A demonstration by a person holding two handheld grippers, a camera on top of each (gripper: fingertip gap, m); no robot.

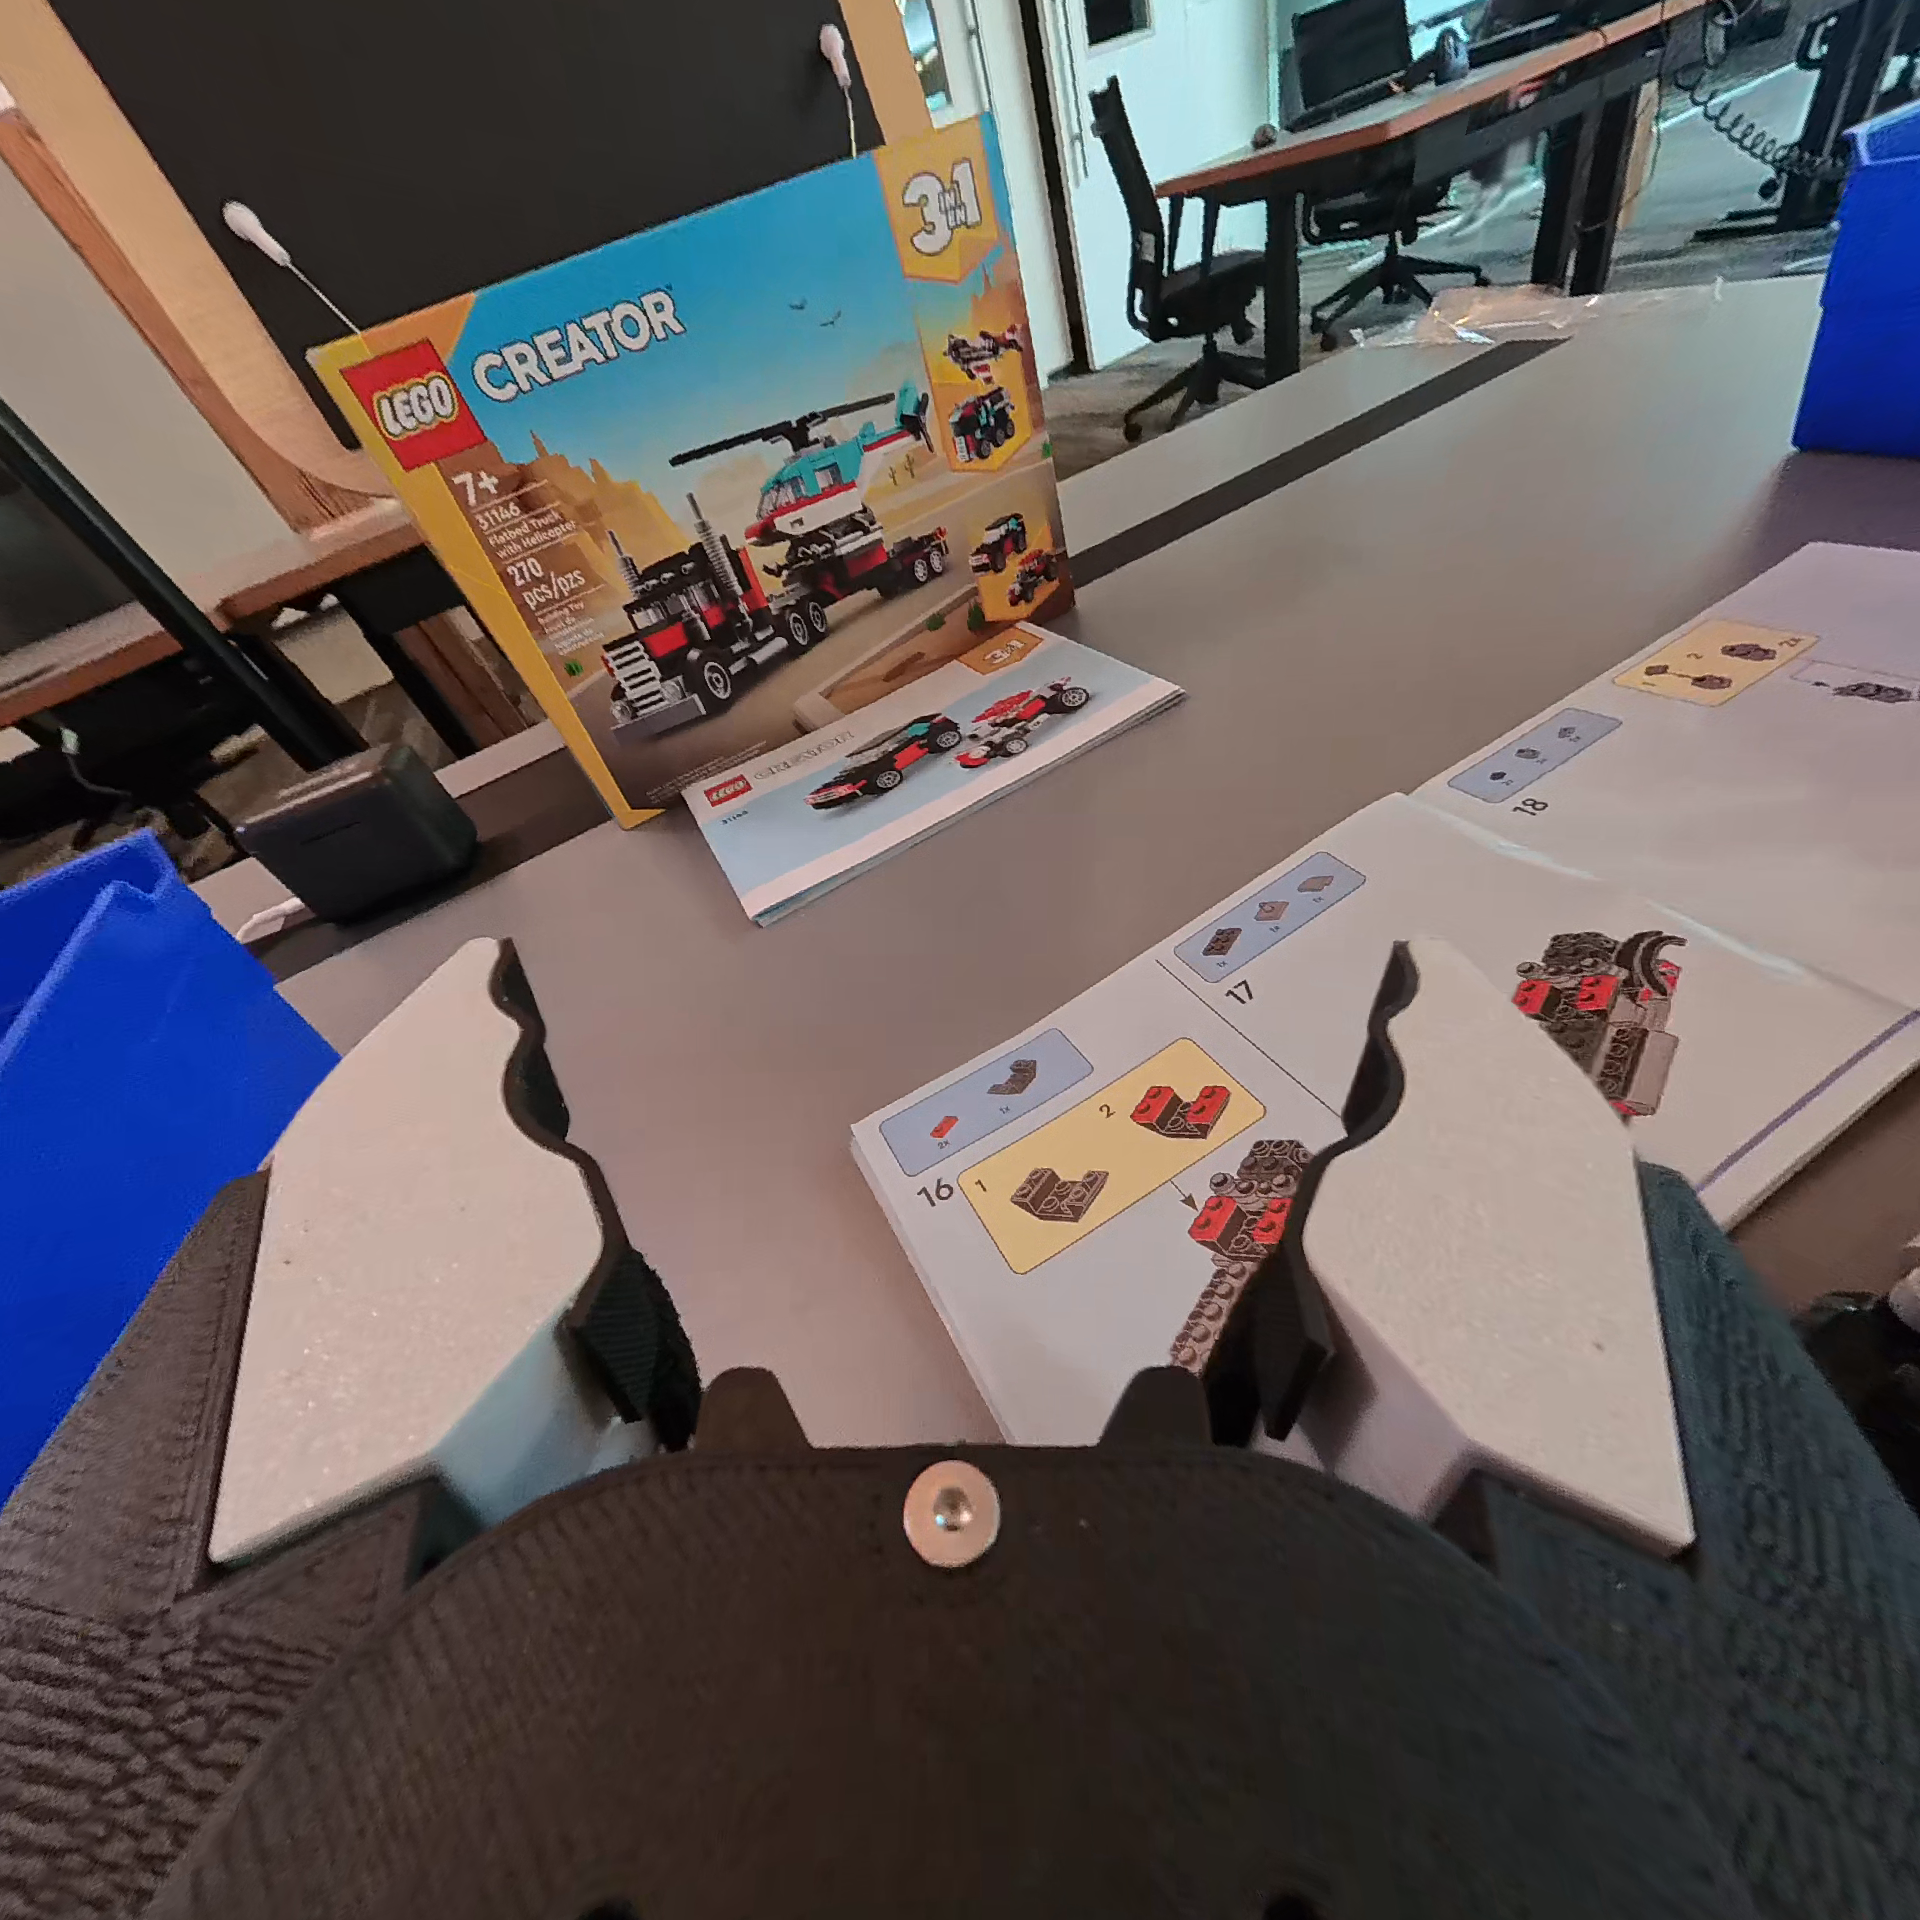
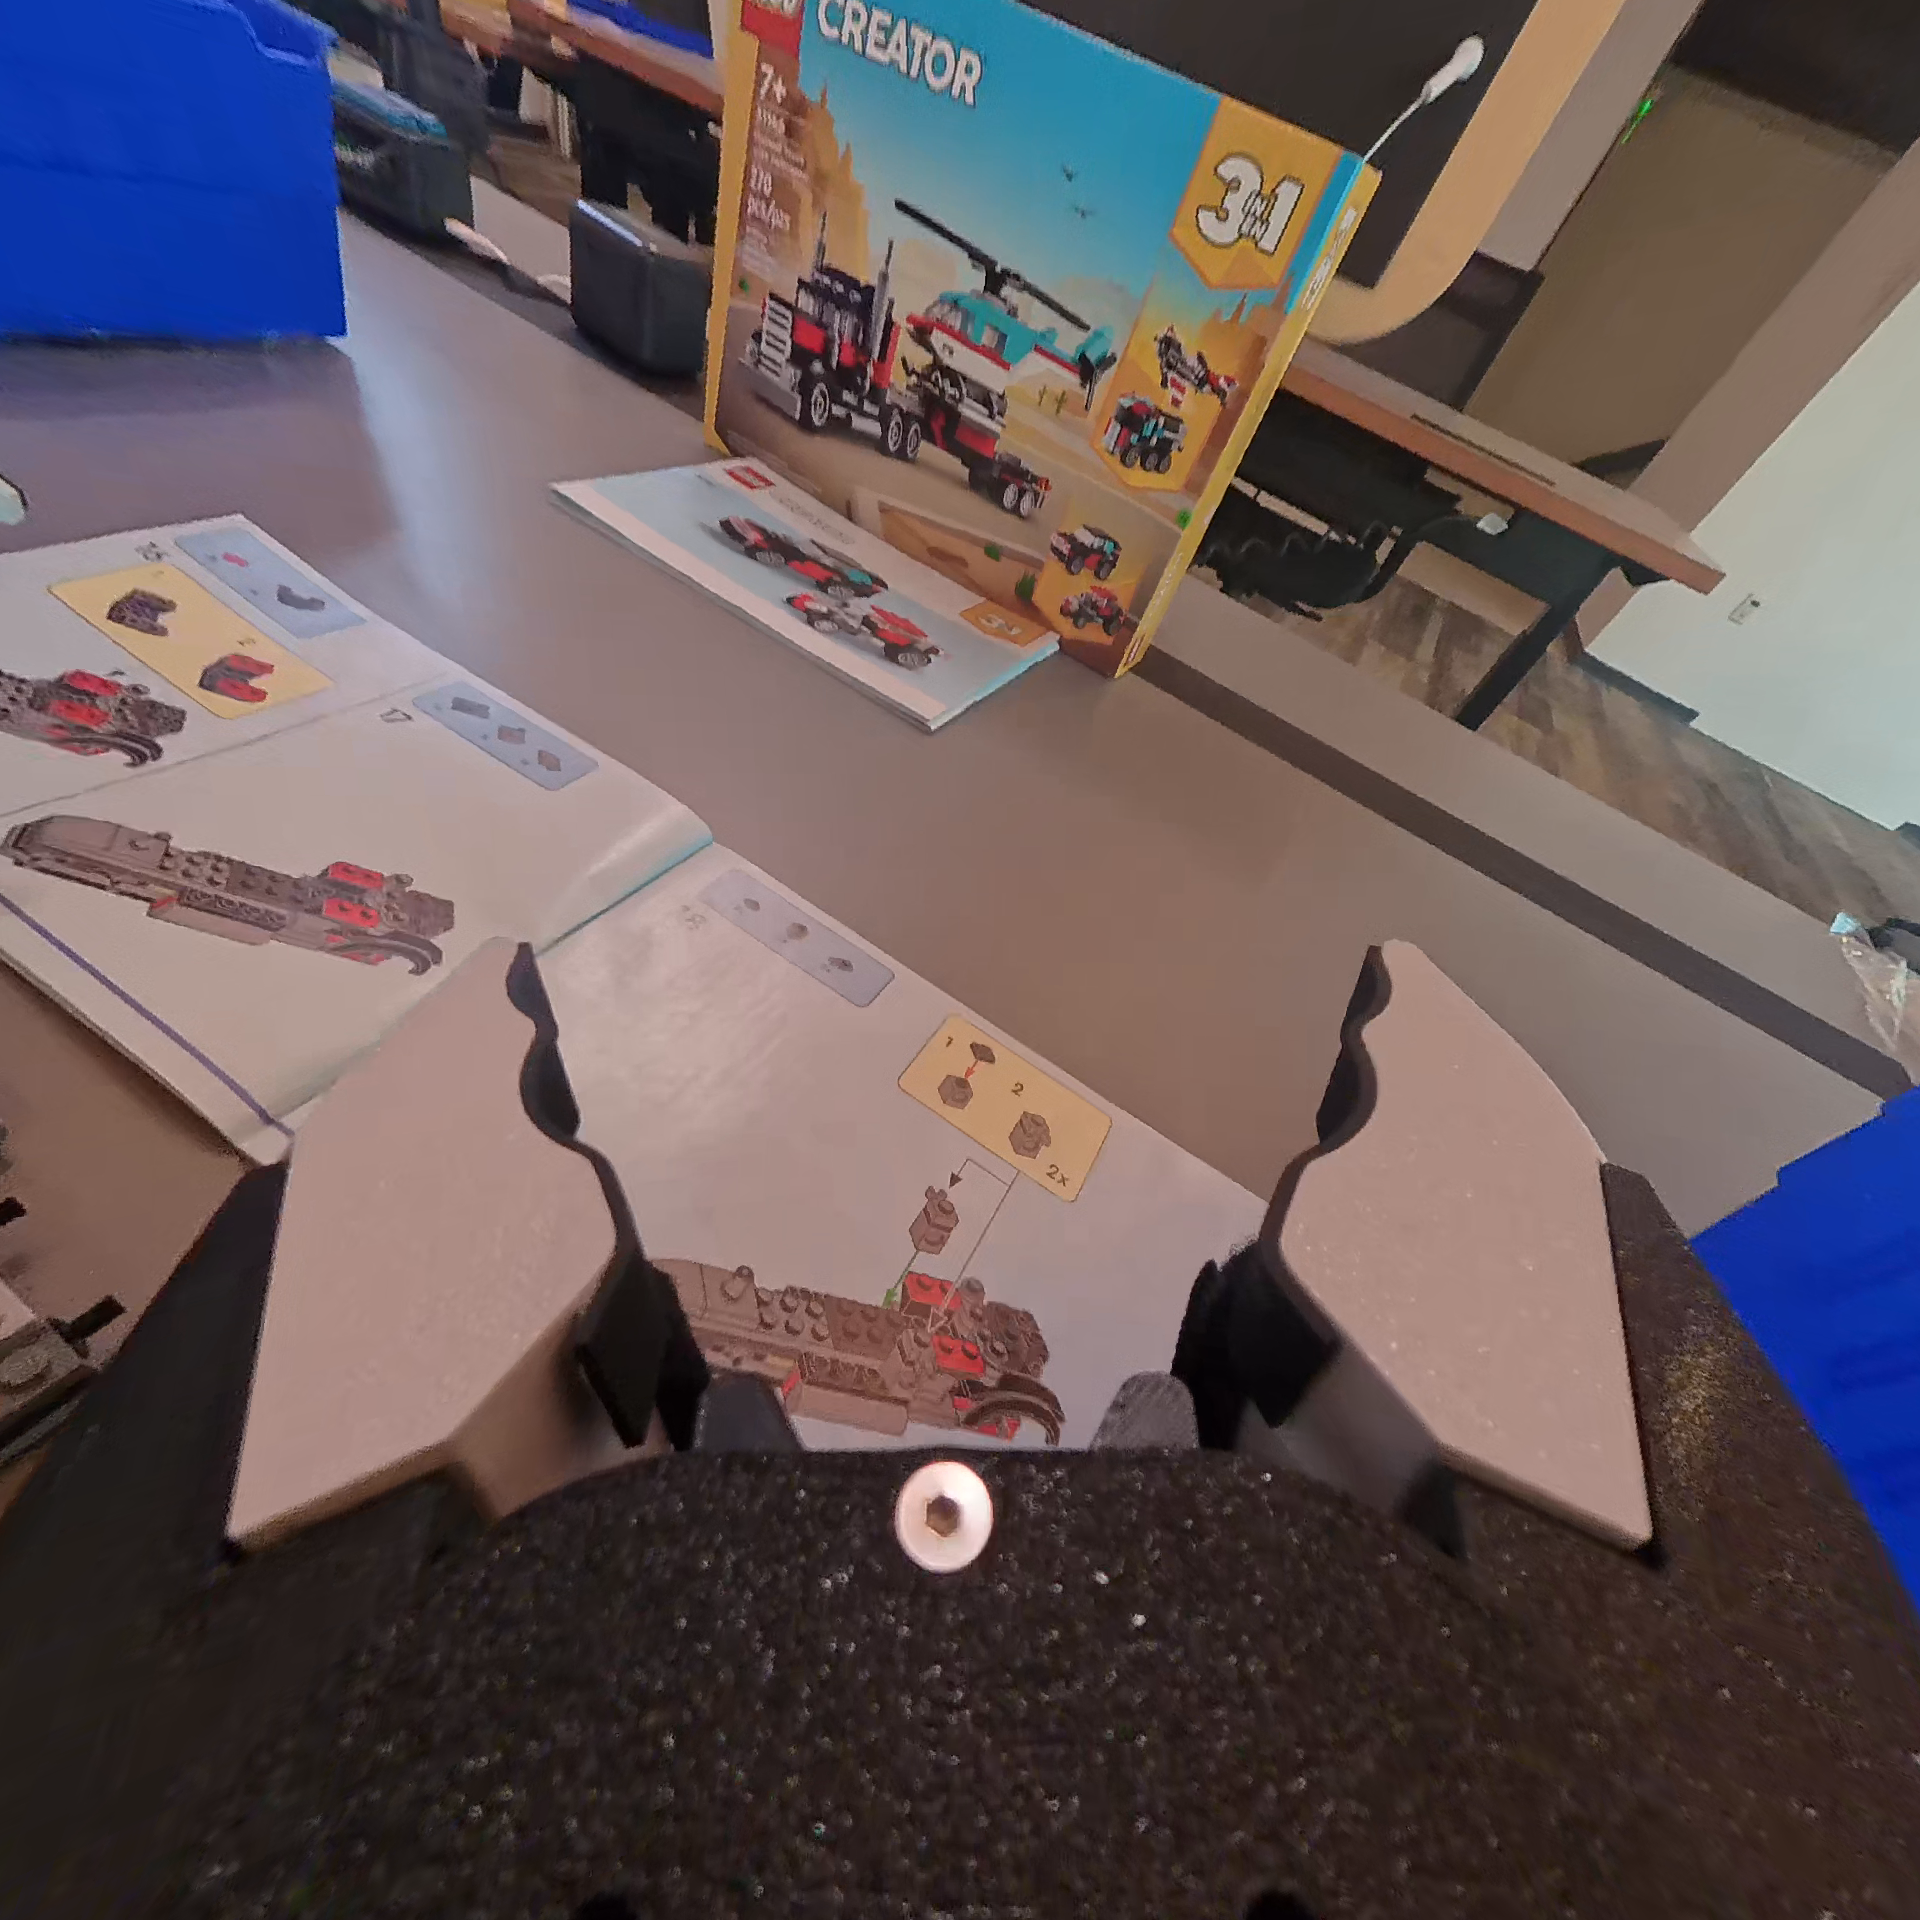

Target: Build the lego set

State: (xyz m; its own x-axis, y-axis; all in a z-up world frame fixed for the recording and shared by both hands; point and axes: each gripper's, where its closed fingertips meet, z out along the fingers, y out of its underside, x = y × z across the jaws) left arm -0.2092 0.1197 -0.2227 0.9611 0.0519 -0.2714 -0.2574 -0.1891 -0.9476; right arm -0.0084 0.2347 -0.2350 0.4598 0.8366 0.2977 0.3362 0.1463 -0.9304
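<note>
My left gripper [image 1: 951,997] is open and empty, held above the grey table [image 1: 1299,582] at the left edge of the open instruction booklet [image 1: 1091,1122]. My right gripper [image 2: 951,997] is open and empty above the right page of the same booklet [image 2: 312,790]. The set's box [image 1: 707,499] stands upright at the far side of the table and also shows in the right wrist view [image 2: 997,312]. A second, closed booklet [image 1: 935,758] lies flat in front of the box, seen too in the right wrist view [image 2: 810,582]. A few grey pieces [image 2: 31,1371] show at the left edge of the right wrist view.
A blue bin [image 1: 125,1091] sits close on the left; another blue bin [image 1: 1870,291] stands far right. A dark small box [image 1: 358,831] rests left of the set's box. A clear plastic bag [image 1: 1507,312] lies far back. Office chairs and desks stand beyond the table.
</note>
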